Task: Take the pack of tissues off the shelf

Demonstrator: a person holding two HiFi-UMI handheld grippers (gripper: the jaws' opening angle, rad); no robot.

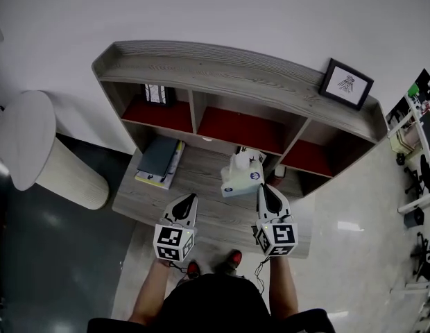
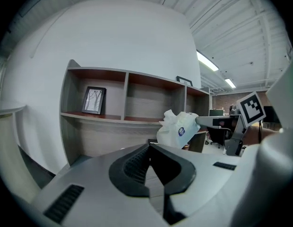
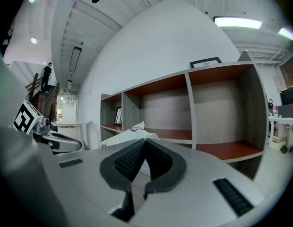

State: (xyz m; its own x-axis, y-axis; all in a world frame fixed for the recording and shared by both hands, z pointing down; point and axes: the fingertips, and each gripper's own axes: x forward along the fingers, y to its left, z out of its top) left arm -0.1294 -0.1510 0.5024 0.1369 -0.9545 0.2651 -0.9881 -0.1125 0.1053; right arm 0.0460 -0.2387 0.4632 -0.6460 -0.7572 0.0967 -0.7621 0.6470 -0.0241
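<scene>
Shelving [image 1: 236, 68] of grey wood with red-lined compartments stands against the white wall, with a lower ledge jutting out toward the person. The pack of tissues [image 1: 241, 175] is not in any compartment. It hangs in the air over that ledge, in front of the middle compartment, pinched at its near edge by the right gripper [image 1: 260, 188]. From the left gripper view the pack [image 2: 177, 129] shows as a crumpled white bundle with a round blue mark, raised clear of the ledge, with the right gripper [image 2: 199, 122] reaching in to it from the side. In the right gripper view the right gripper's [image 3: 145, 143] dark pads are closed down onto the white wrapper [image 3: 125, 135], which bulges out just beyond the tips. The left gripper [image 1: 193, 196] sits beside it over the front of the ledge, apart from the pack. Its own view shows the left gripper [image 2: 149, 148] with the tips drawn together and nothing between them. A small stack of books [image 1: 159, 159] lies flat on the left part of the ledge, well apart from the tissues. A framed picture [image 1: 157, 93] stands in the left compartment, and another frame [image 1: 347, 83] sits on top of the shelving at the right end. A round white table [image 1: 28, 137] stands off to the left on the glossy floor.
</scene>
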